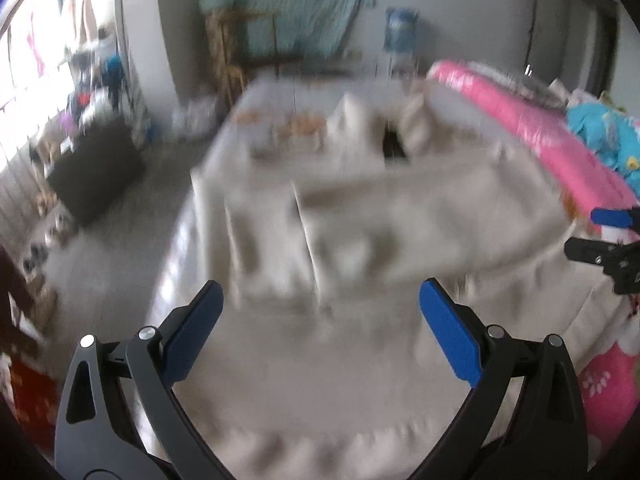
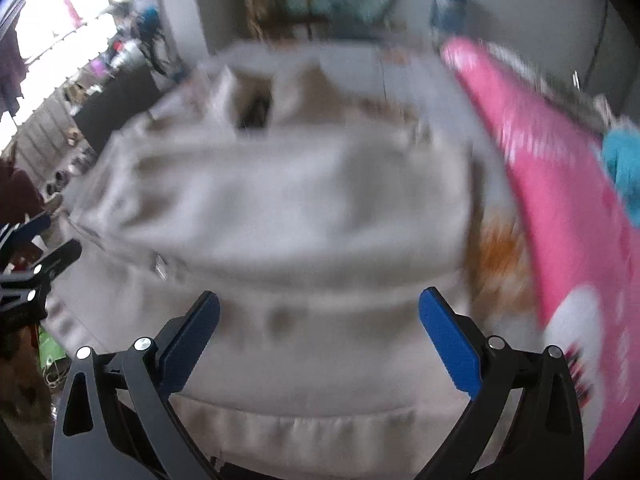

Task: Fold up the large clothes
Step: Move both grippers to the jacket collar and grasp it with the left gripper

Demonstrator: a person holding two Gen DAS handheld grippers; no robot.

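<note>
A large beige garment (image 1: 340,232) lies spread on a bed, its collar and dark neck opening at the far end and its ribbed hem nearest me. Both views are motion-blurred. My left gripper (image 1: 320,312) hovers open over the hem end, nothing between its blue pads. In the right wrist view the same garment (image 2: 288,208) shows a fold across its middle, and my right gripper (image 2: 320,316) is open above its lower part, holding nothing. Each gripper's tips also show at the edge of the other's view: the right gripper (image 1: 592,232), the left gripper (image 2: 44,236).
A pink quilt (image 1: 532,128) and a blue cloth (image 1: 608,132) lie along the bed's right side. Left of the bed is grey floor with a dark box (image 1: 96,172) and shoes by a bright window. A wooden chair (image 1: 240,44) and teal cloth stand at the back wall.
</note>
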